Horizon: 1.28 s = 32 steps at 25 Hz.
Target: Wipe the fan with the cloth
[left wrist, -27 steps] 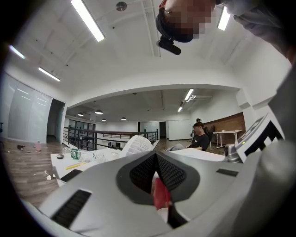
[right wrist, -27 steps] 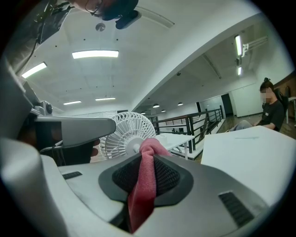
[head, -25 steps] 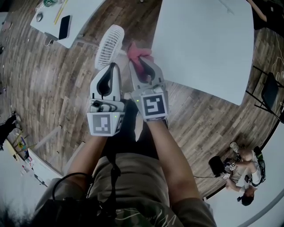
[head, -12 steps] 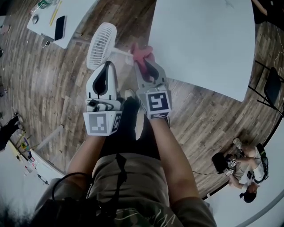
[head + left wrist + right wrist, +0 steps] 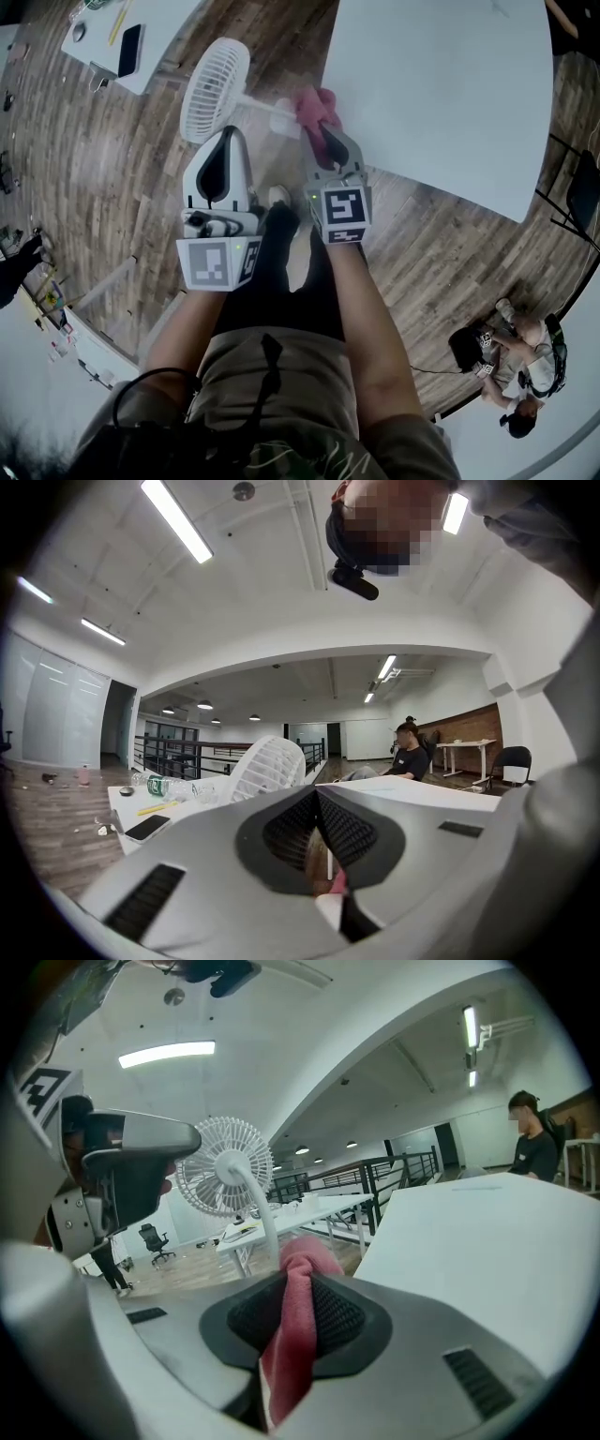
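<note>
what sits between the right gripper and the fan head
In the right gripper view, the pink cloth clamped in the right gripper comes first, then the fan's white stem curving up to the fan head.

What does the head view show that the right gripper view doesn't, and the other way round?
Only the head view shows the marker cube on the right gripper and people sitting on the floor. Only the right gripper view shows a ceiling lamp and a railing. Both show the fan, the white table, and the pink cloth held by the right gripper.
</note>
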Available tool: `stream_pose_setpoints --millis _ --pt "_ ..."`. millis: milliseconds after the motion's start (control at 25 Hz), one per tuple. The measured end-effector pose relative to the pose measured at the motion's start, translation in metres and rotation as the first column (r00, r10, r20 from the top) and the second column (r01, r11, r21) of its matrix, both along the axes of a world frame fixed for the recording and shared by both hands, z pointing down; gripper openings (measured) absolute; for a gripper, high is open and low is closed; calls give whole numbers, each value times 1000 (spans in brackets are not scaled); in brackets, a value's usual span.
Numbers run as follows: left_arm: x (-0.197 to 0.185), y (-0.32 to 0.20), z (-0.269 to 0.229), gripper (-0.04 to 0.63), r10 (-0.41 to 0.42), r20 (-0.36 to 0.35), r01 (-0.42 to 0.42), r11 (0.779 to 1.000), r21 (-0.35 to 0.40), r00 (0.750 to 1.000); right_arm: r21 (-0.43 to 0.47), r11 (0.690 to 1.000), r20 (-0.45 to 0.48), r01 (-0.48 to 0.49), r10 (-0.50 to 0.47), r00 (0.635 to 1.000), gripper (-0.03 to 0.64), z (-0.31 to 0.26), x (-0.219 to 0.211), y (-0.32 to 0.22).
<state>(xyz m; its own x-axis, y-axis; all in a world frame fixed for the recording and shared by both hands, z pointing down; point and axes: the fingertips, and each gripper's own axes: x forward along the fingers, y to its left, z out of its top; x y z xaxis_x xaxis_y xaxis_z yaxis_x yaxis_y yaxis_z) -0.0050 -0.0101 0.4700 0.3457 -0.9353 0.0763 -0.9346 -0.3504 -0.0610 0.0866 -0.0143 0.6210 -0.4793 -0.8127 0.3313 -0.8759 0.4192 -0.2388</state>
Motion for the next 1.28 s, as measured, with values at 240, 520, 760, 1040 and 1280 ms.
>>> stream_pose_setpoints --millis 240,520,760,1040,1280 --pt "-6 6 7 20 -25 3 25 1000 12 1000 8 999 3 39 -39 999 78 14 -9 -3" --pt "-11 13 -8 20 -37 9 37 999 17 999 158 988 86 -4 -10 996 78 -78 0 2" --pt "-16 14 -27 20 -49 -12 49 998 25 999 230 959 31 164 -175 984 80 -163 -47 -3" --pt "-20 17 -38 20 -47 -18 48 998 33 999 177 958 -29 227 -226 974 80 -135 -75 -17" --pt "-30 17 -33 20 -63 -15 63 997 36 998 175 954 -62 245 -238 969 80 -119 -74 -17"
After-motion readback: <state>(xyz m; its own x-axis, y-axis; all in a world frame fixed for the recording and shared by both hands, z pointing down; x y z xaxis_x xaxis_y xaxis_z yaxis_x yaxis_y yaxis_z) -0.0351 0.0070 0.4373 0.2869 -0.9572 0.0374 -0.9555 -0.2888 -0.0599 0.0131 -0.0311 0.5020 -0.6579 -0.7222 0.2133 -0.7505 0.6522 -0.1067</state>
